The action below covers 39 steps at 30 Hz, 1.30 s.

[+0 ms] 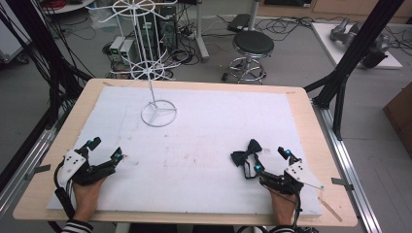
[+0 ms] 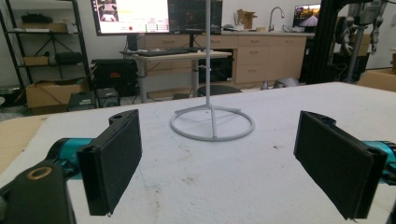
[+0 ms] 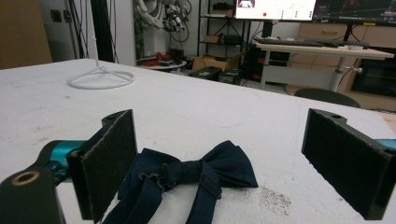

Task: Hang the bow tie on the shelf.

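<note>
The bow tie point(image 1: 247, 152) lies flat near the counter's point(image 1: 204, 145) right front corner, not yet gripped. The right claw point(image 1: 270, 161) stands with jaws apart, just short of it. The left claw point(image 1: 105, 149) rests idle, jaws apart, near the left front corner. The white wire stand point(image 1: 158, 114) toward the far edge carries nothing; lifting and hanging appear outstanding.

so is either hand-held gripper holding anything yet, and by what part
Nothing is held. The right hand-held gripper stands open, the bow tie lying on the table between its jaws, unclamped. The left hand-held gripper is open over bare table.
</note>
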Tool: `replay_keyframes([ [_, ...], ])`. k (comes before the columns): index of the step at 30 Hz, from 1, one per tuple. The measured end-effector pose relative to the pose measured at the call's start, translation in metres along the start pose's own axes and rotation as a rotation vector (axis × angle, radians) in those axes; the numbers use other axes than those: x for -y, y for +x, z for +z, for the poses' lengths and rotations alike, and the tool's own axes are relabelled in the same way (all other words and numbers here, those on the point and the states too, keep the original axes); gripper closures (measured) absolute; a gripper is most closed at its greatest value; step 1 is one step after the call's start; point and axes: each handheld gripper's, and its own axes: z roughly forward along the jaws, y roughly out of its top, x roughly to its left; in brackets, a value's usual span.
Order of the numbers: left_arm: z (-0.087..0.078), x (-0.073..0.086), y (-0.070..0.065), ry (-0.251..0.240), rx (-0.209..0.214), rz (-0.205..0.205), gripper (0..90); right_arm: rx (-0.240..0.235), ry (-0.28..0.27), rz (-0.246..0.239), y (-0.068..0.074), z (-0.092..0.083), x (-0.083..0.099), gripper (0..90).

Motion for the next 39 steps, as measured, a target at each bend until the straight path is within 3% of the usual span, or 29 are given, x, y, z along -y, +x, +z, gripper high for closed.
replay_keyframes([
  [12,0.0,0.0,0.0,0.002,-0.001,0.004,15.5,0.007,-0.002,0.028,-0.002,0.0,0.0,9.3],
  [27,0.0,0.0,-0.001,0.0,-0.004,0.007,15.3,0.012,0.018,0.012,-0.001,0.002,-0.001,9.4],
  [34,0.0,0.0,0.0,0.002,-0.005,0.008,15.3,0.03,0.065,0.024,-0.001,0.006,-0.003,11.8],
  [39,0.0,0.0,-0.001,-0.002,-0.006,0.007,15.3,0.023,0.115,-0.001,0.001,0.011,-0.005,15.8],
])
